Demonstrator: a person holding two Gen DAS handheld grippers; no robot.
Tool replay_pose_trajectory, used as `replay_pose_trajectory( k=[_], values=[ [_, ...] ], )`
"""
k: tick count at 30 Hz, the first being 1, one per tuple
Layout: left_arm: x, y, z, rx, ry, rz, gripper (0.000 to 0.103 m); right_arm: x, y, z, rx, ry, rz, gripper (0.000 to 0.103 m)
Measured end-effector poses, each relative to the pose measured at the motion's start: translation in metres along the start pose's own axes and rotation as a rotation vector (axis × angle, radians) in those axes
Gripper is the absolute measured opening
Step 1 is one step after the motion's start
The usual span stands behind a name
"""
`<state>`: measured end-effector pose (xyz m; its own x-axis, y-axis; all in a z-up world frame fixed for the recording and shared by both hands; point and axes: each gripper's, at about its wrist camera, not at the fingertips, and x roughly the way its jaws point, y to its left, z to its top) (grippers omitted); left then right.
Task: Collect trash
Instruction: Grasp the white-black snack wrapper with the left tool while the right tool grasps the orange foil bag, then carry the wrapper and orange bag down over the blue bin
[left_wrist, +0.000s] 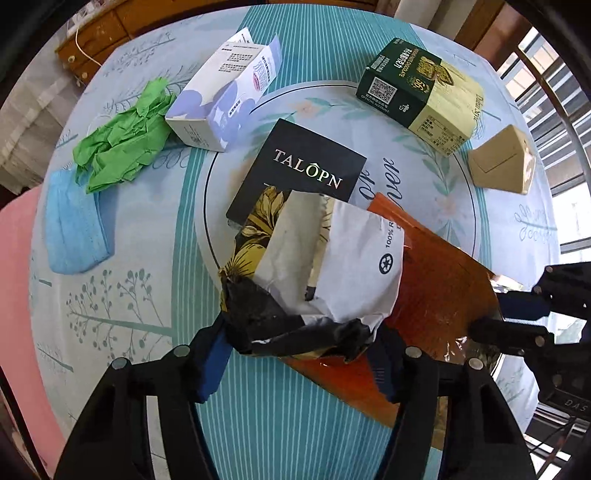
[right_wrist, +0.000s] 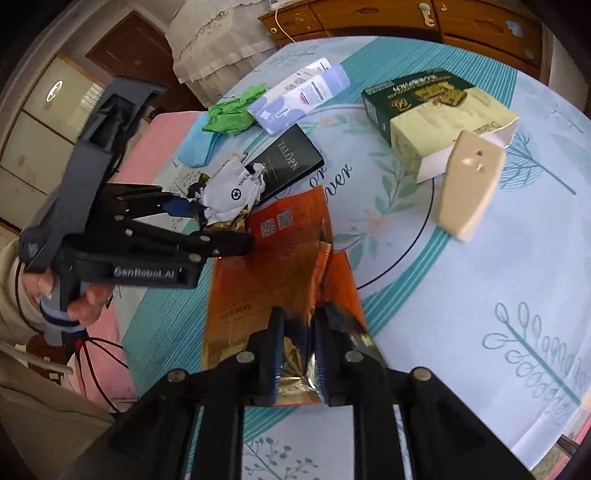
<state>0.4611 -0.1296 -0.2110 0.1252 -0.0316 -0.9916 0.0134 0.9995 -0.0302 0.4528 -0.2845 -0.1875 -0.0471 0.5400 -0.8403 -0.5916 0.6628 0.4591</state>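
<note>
Step in hand: both grippers are gathering trash, judged from the crumpled wrapper (left_wrist: 314, 266) being brought to the orange bag (right_wrist: 280, 258).
Left gripper (left_wrist: 295, 354): fingers are clenching the crumpled black-and-white wrapper, holding it over the bag's edge.
Right gripper (right_wrist: 295, 354): fingers are pinching the orange bag's gold-lined mouth, lifting it off the table (right_wrist: 461, 295).
Next move: probably calling for a wider bag mouth before the wrapper is released inside.
Count, still lying loose: one black TALOPN card (left_wrist: 306, 173), one green chocolate box (left_wrist: 417, 96), one white-lilac carton (left_wrist: 225, 99), one beige wedge box (left_wrist: 506, 162), one green crumpled sheet (left_wrist: 122, 136), one blue face mask (left_wrist: 74, 225).
</note>
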Motion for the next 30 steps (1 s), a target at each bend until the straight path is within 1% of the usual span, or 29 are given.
replay_pose_trajectory(
  k=[5, 7, 8, 10, 12, 14, 18, 22, 27, 30],
  values=[
    [0.000, -0.004, -0.004, -0.014, 0.000, -0.015, 0.062, 0.008, -0.006, 0.005, 0.065, -0.011, 0.049, 0.018],
    [0.000, -0.005, -0.005, -0.020, -0.003, -0.018, 0.062, 0.010, -0.003, 0.005, 0.076, -0.016, 0.087, 0.018],
    [0.000, -0.001, -0.004, -0.022, -0.004, -0.018, 0.060, 0.010, -0.001, 0.004, 0.069, -0.018, 0.093, 0.016],
    [-0.002, 0.003, -0.006, -0.035, -0.010, -0.038, 0.058, 0.010, 0.011, 0.002, 0.031, -0.033, 0.057, 0.012],
    [-0.010, 0.014, -0.006, -0.053, -0.031, -0.055, 0.055, 0.005, 0.021, -0.001, 0.009, -0.054, 0.012, 0.008],
    [-0.019, 0.020, -0.010, -0.058, -0.064, -0.051, 0.053, -0.005, 0.031, -0.006, 0.011, -0.097, -0.003, 0.005],
    [-0.041, 0.033, -0.025, -0.071, -0.110, -0.063, 0.051, -0.026, 0.057, -0.018, -0.014, -0.173, -0.086, 0.004],
    [-0.075, 0.045, -0.056, -0.077, -0.166, -0.080, 0.051, -0.041, 0.092, -0.030, -0.075, -0.231, -0.212, 0.004],
    [-0.111, 0.063, -0.107, -0.048, -0.221, -0.103, 0.051, -0.059, 0.138, -0.054, -0.081, -0.295, -0.304, 0.003],
    [-0.132, 0.078, -0.142, -0.023, -0.245, -0.127, 0.051, -0.063, 0.170, -0.073, -0.073, -0.326, -0.336, 0.003]
  ],
)
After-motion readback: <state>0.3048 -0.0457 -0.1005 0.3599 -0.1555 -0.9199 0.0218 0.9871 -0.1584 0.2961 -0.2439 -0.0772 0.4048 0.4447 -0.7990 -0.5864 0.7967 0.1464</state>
